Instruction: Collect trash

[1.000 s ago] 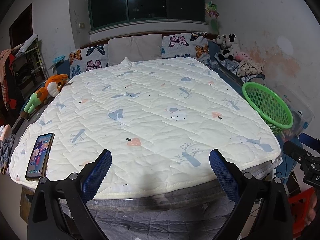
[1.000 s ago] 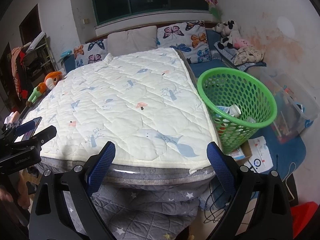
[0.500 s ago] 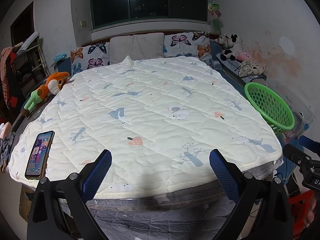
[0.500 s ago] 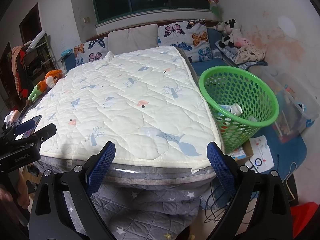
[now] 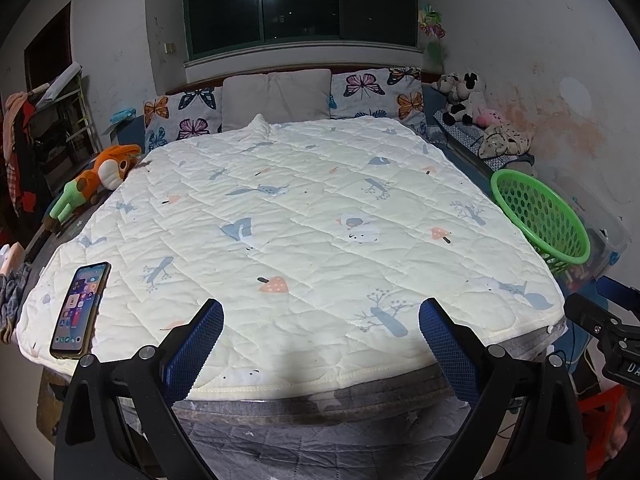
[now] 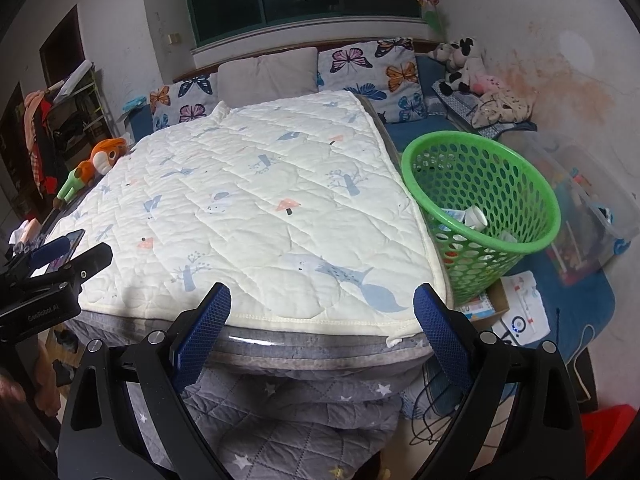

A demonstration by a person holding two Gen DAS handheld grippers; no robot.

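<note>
A green perforated basket (image 6: 484, 208) stands on the floor at the bed's right side and holds several pieces of trash, among them a white cup (image 6: 474, 216). It also shows in the left wrist view (image 5: 540, 216). My left gripper (image 5: 320, 336) is open and empty over the foot edge of the bed. My right gripper (image 6: 320, 320) is open and empty over the bed's foot corner, left of the basket. No loose trash shows on the cream quilt (image 5: 300, 220).
A phone (image 5: 80, 310) lies on the quilt's front left corner. An orange plush toy (image 5: 96, 180) lies at the left edge, pillows (image 5: 276, 98) at the head. A clear storage bin (image 6: 592, 208), papers (image 6: 520, 312) and cables lie on the floor beside the basket.
Both grippers have drifted slightly; the views shift a little to the left and tilt up. Both stay open and empty.
</note>
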